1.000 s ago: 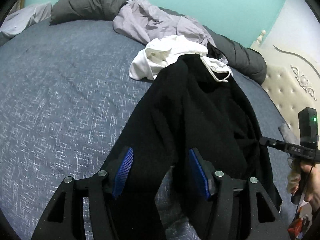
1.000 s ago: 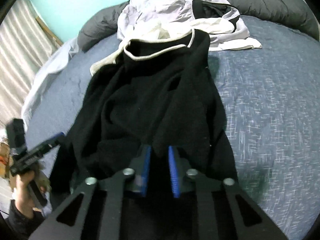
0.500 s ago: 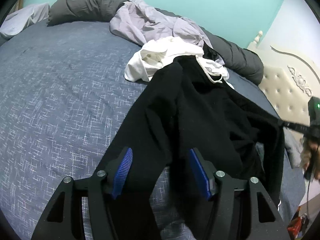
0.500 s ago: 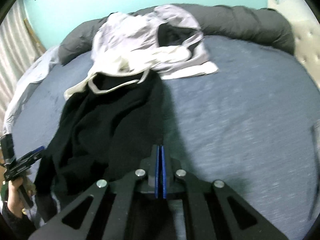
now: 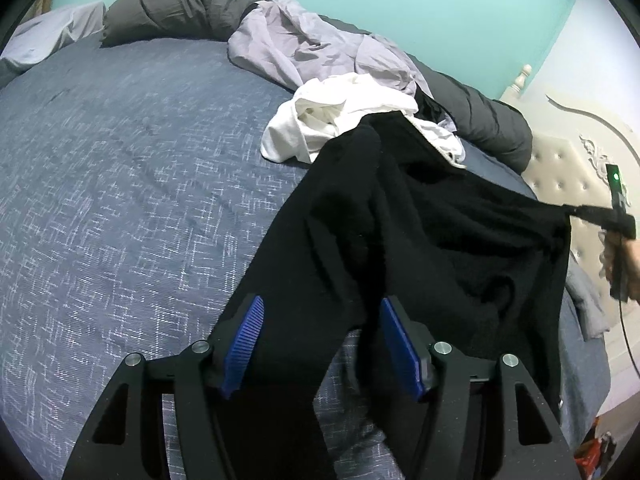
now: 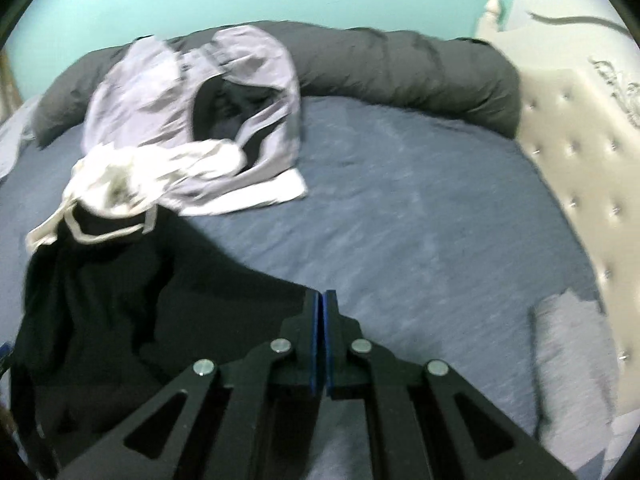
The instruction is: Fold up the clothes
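A black garment [image 5: 420, 220] with a white-trimmed neck lies spread across the blue bed cover [image 5: 120, 160]. My left gripper [image 5: 322, 346] hovers low over its near end, open, with black cloth between the blue pads [image 5: 244, 344] but not visibly pinched. My right gripper [image 6: 322, 300] is shut on the garment's edge [image 6: 240, 292]. In the left wrist view the right gripper [image 5: 580, 211] holds that corner taut, raised at the right, with a person's hand [image 5: 628, 264] behind it.
A white garment [image 5: 332, 120] and a lilac one [image 5: 312, 48] are heaped beyond the black garment's neck. A rolled grey duvet [image 6: 400, 68] runs along the far edge. The cream tufted headboard [image 6: 580, 160] stands right, with a folded grey cloth [image 6: 568, 344] beside it.
The right gripper's jaws closed on the black garment's edge, then it rose and swung right, stretching the cloth out. The left gripper stayed put.
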